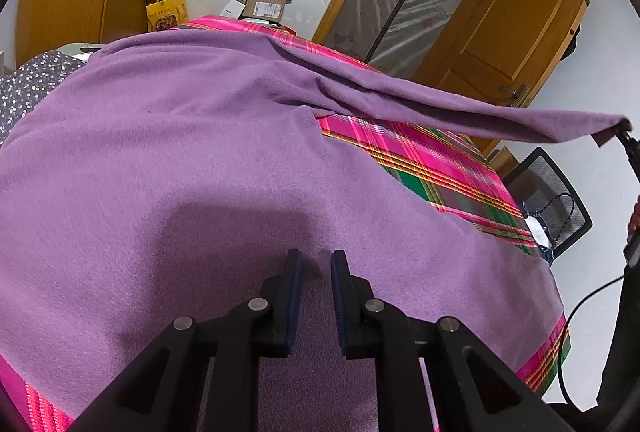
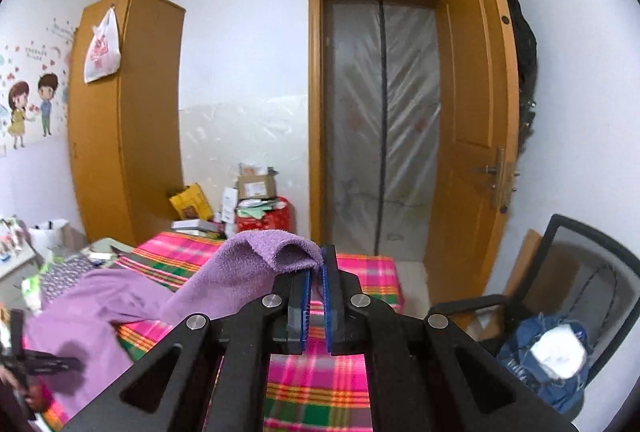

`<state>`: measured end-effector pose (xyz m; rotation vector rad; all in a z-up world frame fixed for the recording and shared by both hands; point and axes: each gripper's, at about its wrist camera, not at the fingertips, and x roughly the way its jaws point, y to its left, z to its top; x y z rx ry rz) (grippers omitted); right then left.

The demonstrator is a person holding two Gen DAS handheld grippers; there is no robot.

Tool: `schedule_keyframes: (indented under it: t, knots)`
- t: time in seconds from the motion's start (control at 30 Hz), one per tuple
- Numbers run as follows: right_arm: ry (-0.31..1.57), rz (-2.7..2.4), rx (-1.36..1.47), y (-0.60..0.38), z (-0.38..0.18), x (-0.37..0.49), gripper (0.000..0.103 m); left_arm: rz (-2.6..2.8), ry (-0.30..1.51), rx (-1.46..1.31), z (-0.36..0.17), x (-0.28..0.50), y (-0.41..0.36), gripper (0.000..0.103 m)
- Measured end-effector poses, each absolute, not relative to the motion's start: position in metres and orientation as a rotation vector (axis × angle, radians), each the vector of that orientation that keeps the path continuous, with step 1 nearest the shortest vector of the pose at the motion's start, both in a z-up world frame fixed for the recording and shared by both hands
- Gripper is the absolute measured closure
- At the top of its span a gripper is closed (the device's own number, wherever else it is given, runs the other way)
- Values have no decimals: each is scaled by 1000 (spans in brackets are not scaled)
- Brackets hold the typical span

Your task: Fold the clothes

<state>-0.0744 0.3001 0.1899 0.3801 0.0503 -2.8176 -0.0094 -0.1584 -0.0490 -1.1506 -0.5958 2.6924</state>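
Purple cloth [image 1: 180, 152] lies spread over the plaid cover [image 1: 448, 168], and this cover is the landmark for all places here. I cannot tell if a bench or a bed is under the cover, so I name only the cover. The cloth hides most of it; only a strip of pink and green checks shows on the side toward the wooden door [image 1: 516, 24].

The right hand-held gripper [image 2: 316, 264] is pressed together on one corner of the cloth and holds this corner up in the air above the cover. In the left wrist view the same corner [image 1: 608, 128] stretches out past the cover's edge on the door side, and the fabric runs tight from there back to the flat part. The left hand-held gripper [image 1: 316, 264] hovers over the near part of the cloth with its jaws partly spread; nothing is between them, and whether the tips touch the fabric I cannot tell.

I judge that the first fold is in hand: one corner is raised and not yet laid down. The next move calls for carrying the raised corner across to the opposite side of the cloth, while the left hand-held gripper keeps the flat part from sliding on the cover.
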Motion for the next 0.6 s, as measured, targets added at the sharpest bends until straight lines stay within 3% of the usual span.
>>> schedule_keyframes:
  t: [0.4,0.47,0.57,0.6]
  knots:
    - [-292,-2720,825,348,111,-145,98,2672,-634,-1141,-50,-10,-164,88]
    - [-442,-2716,890,369,98,-185,98,2670,-638,-1140,-51,-10,-165,88]
    - [-590,-2745,1081,396,72,-247,93,2668,-640,-1139,-51,-11,-166,88]
    - [-625,-2762,1183,405,61,-268,86,2668,-642,-1138,-52,-11,-166,88]
